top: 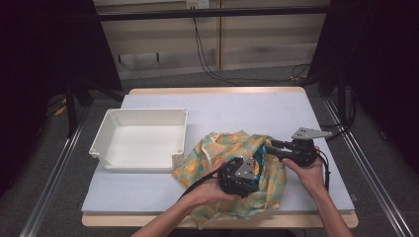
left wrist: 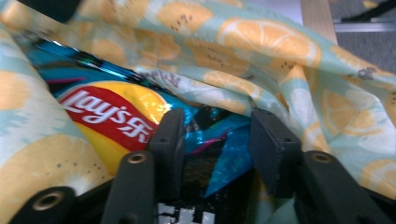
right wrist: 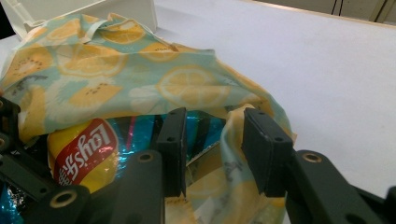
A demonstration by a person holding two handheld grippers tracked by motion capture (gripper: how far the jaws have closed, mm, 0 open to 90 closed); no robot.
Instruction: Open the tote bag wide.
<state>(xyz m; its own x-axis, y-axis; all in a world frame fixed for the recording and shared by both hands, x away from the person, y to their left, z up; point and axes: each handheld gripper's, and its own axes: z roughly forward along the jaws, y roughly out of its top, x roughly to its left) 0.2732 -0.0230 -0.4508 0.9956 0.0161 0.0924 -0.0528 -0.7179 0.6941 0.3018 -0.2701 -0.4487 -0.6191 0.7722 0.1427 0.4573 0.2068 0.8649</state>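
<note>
The chip bag (left wrist: 112, 116) lies inside the lemon-print cloth bag (top: 217, 148), near the middle of the table (top: 247, 108) and toward its near edge. Its long axis cannot be told, since the cloth hides most of it; in the left gripper view the red logo runs slantwise, rising to the left, and in the right gripper view the same logo reads upside down.

The cloth bag is a crumpled heap whose near hem hangs over the table's near edge. Its left side sits just beside the white bin (top: 143, 138), though whether they touch is unclear. To the far side and to the right the table is bare — plenty of room there. On the left the bin takes up most of the space, leaving only a strip of table in front of it.

The chip bag is shiny blue foil with a yellow panel and a red banner in white letters, creased where the foil bunches.

The left gripper (top: 244, 175) is pushed into the cloth bag's mouth; its jaws stand moderately apart, with a fold of blue foil between them, and whether they pinch it cannot be told. The right gripper (top: 276, 146) reaches in from the right — its jaws are parted too, with the cloth bag's rim lying between them, not clearly clamped.
</note>
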